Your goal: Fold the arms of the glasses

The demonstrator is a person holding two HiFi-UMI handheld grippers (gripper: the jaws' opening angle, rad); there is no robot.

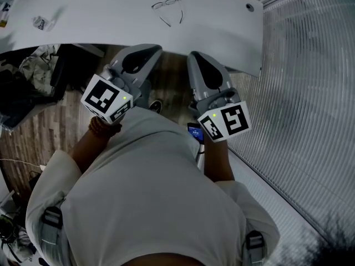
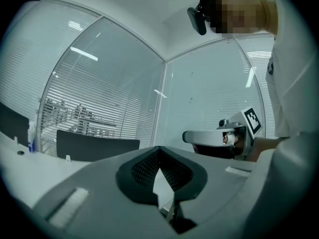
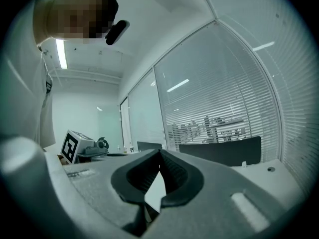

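- At the far left of the head view I see dark bags and cloth (image 1: 25, 82) heaped on the wood floor (image 1: 55, 132), below the near edge of the surface.
- A long white surface (image 1: 100, 10) runs across the top of that view. A small crumpled clear wrapper (image 1: 40, 22) lies near its left end.
- The left claw (image 1: 151, 50) is held level in front of the person's white shirt (image 1: 150, 187), short of the surface's edge. Its marker cube (image 1: 108, 98) faces up at me.
- In the left gripper view the left claw (image 2: 159, 147) has its jaws brought together at the tips. Nothing is caught between them; only a slit of light shows lower down.
- The glasses (image 1: 168, 9) lie on the surface at top centre, beyond both claws and well apart from them. Both arms are spread open and point back towards the person, with the lenses on the far side.
- The right claw (image 1: 194, 55) sits just beside the left one, also level and short of the surface.
- In the right gripper view the right claw (image 3: 160, 151) is closed tip to tip and holds nothing.
- At the right, a glass wall with slatted blinds (image 1: 310, 82) fills the frame.
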